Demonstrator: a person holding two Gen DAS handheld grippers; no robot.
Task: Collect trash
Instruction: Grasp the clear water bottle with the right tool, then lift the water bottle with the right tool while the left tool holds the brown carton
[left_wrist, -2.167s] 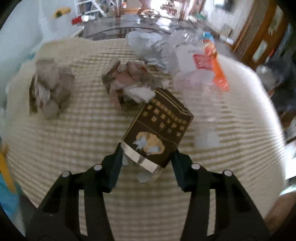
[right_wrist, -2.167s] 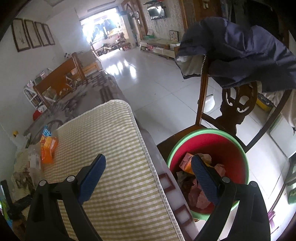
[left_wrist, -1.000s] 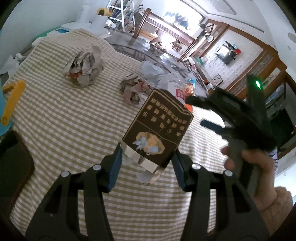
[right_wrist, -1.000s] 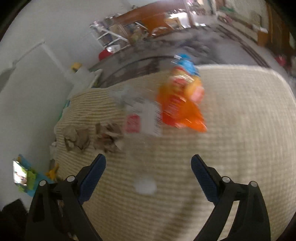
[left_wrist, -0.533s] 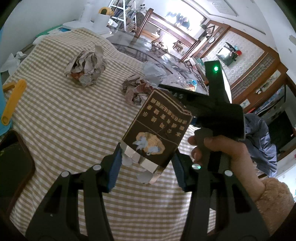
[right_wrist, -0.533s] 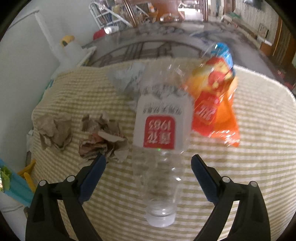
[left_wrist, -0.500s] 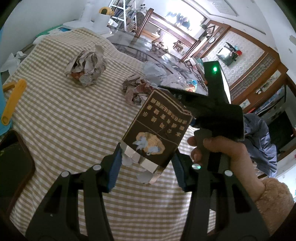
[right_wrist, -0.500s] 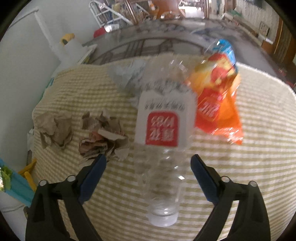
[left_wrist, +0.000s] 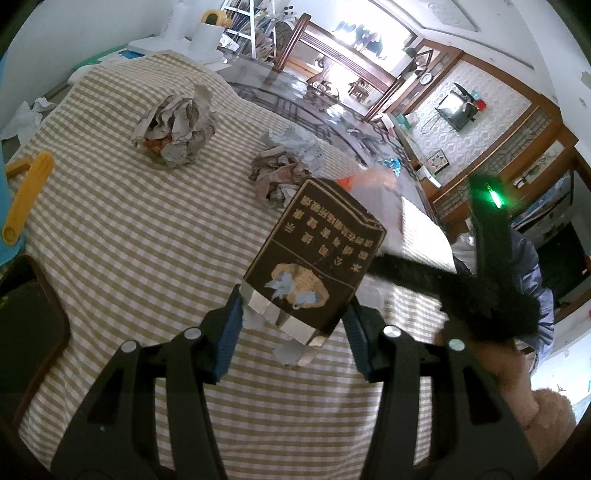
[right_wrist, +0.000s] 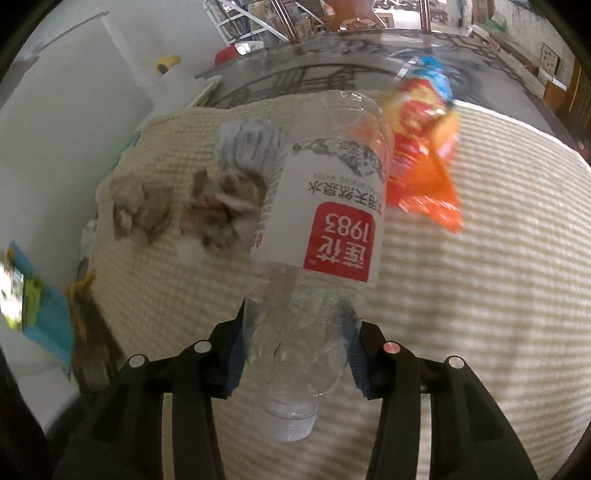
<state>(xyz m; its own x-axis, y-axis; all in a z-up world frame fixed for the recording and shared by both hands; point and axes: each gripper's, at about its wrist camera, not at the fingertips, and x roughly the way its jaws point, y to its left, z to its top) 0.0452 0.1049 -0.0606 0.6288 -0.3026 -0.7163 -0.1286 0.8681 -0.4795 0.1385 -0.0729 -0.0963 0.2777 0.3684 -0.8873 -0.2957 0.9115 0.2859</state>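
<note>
Left claw (left_wrist: 293, 341): clamped on a dark carton (left_wrist: 314, 258), which tilts up beyond its fingertips; ahead to the left lies a crumpled paper ball (left_wrist: 173, 133), straight ahead a smaller paper wad (left_wrist: 275, 177), both on the checked tablecloth (left_wrist: 129, 240). Right claw (right_wrist: 297, 356): jaws have just been closing and now pinch the neck end of a clear plastic bottle (right_wrist: 325, 229); an orange snack bag (right_wrist: 428, 162) lies ahead to its right.
</note>
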